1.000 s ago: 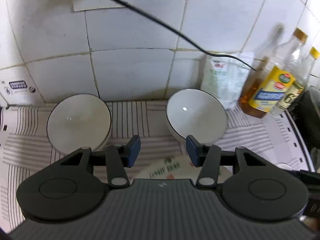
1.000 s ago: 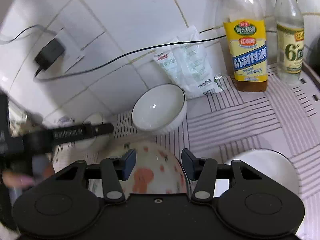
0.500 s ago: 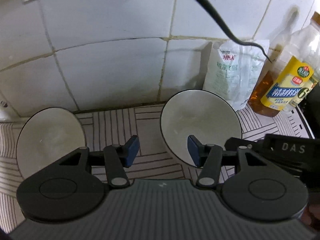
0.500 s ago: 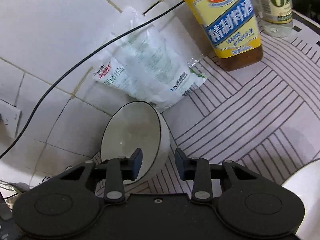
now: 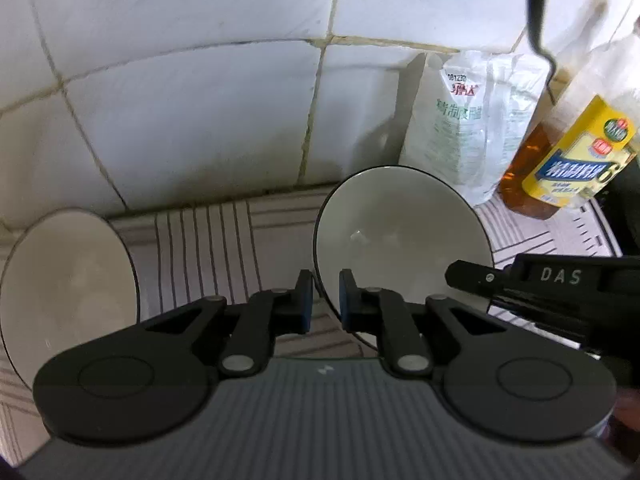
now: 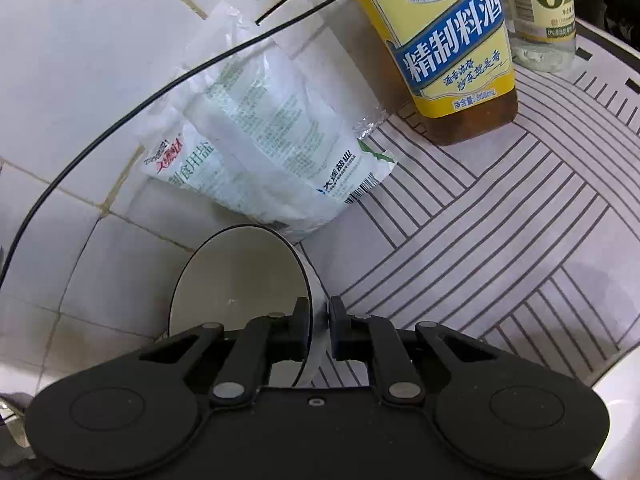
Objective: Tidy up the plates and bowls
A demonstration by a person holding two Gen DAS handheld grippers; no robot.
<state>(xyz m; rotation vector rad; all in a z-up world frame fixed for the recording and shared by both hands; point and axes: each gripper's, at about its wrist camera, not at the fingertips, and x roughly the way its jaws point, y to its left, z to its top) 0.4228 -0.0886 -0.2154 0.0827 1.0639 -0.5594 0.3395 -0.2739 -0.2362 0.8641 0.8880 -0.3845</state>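
Both hand-held grippers pinch one white bowl on the striped table by the wall, left hand-held gripper clamping its near-left rim, right hand-held gripper its right rim

Showing white inside with a thin dark rim: the bowl, and likewise the second bowl at the left. Wearing pale grey with dark stripes set in blocks at differing angles: the mat. Glowing amber under a yellow label with a blue band and white characters: the bottle. Carrying green print and a red mark on clear plastic: the bag. Looking black with blue pads: the left tongs.
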